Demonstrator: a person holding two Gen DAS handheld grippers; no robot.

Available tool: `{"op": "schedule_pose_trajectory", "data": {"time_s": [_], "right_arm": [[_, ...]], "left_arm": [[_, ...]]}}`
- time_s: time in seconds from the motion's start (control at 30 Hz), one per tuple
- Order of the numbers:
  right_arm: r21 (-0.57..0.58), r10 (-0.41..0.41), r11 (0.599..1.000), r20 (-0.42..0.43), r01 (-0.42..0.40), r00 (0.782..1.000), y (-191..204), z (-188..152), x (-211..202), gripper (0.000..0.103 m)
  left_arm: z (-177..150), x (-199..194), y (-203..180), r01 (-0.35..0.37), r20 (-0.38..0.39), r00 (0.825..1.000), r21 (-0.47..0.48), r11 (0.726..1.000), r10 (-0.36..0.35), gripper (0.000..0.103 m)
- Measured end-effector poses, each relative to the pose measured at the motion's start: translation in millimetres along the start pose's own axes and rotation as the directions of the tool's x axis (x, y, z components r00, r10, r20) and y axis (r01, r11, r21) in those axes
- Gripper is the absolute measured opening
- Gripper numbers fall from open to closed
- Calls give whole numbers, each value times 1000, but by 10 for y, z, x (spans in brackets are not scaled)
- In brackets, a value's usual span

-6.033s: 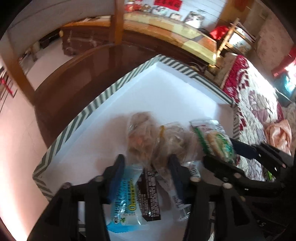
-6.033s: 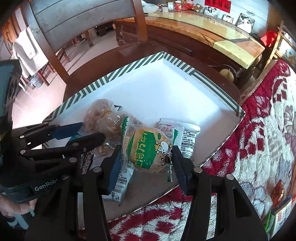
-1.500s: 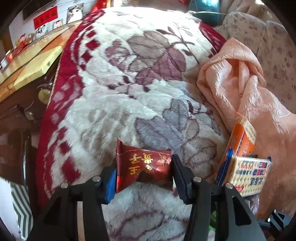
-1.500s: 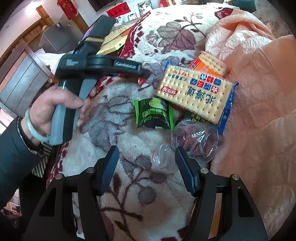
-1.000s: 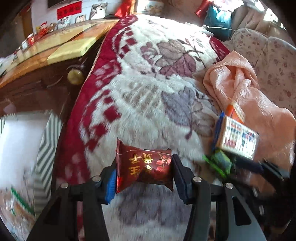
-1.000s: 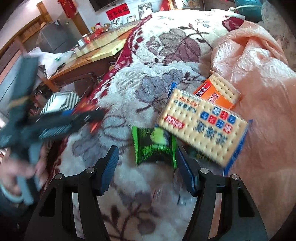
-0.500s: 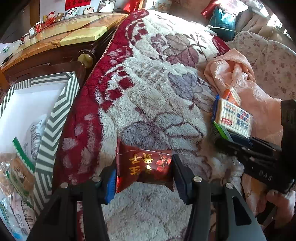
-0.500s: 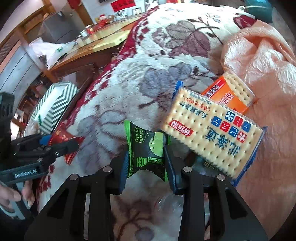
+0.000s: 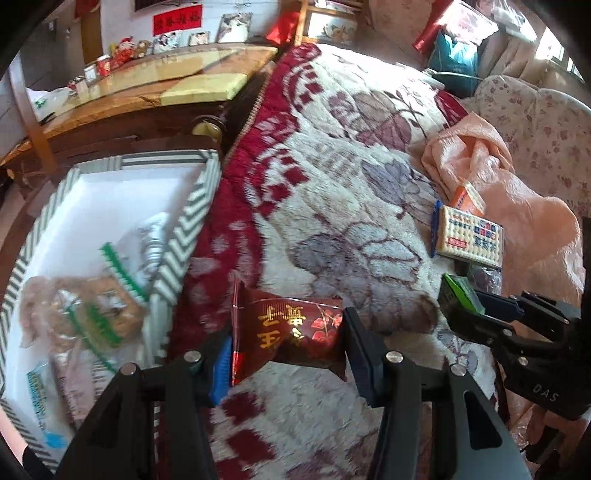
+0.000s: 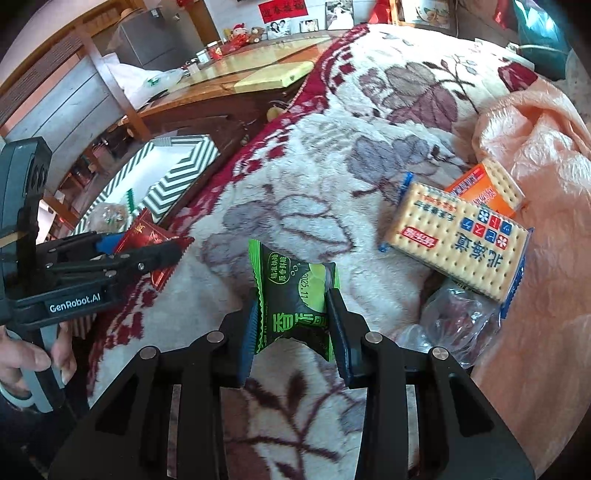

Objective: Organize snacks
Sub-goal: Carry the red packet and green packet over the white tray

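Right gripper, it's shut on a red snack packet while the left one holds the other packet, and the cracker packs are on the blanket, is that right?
Not quite: the colours are swapped. The right wrist view shows the right gripper shut on the green snack packet. The red snack packet sits between the jaws of the left gripper, as the left wrist view shows. The cracker packs do lie on the blanket.

A floral blanket point(image 9: 351, 177) in cream and dark red covers the bed, with a crumpled peach cloth point(image 10: 546, 155) lying on its right side. Beyond the blanket's edge stands a wooden table point(image 10: 236, 79) with a glossy top, holding a pale board point(image 9: 207, 86) and small figurines point(image 10: 243, 31). A red banner point(image 9: 177, 24) and photos point(image 10: 340, 14) line the wall behind.
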State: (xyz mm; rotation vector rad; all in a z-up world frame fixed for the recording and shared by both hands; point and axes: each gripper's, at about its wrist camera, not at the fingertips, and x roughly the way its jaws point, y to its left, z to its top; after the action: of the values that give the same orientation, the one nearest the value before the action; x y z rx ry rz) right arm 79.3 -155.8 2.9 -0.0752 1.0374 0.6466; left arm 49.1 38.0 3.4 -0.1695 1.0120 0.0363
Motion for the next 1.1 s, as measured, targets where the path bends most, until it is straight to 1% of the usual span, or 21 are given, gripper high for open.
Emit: {"op": "schedule_pose_trajectory", "data": {"time_s": [0.17,0.37,0.73,1.1], "right_arm": [[-25,1,1000,18,0,1000,184,13,-68,34],[-58,9,998,17,-8,1000,399,61,-72,34],[-126,30,992,-7,-30,1000,763,135,8,34],[-182,48,982,-35,-53,998,1059,171,117,34]], "left_arm": [[-21,-145,136,-30,30,999,-20,999,31,55],[-50,-293,301,-58,56,997,-40,998,61,55],[-138,-414,630,-84,67,994,-106,991,91,56],[-226,-447,853,-103,69,991,-147,984,114,55]]}}
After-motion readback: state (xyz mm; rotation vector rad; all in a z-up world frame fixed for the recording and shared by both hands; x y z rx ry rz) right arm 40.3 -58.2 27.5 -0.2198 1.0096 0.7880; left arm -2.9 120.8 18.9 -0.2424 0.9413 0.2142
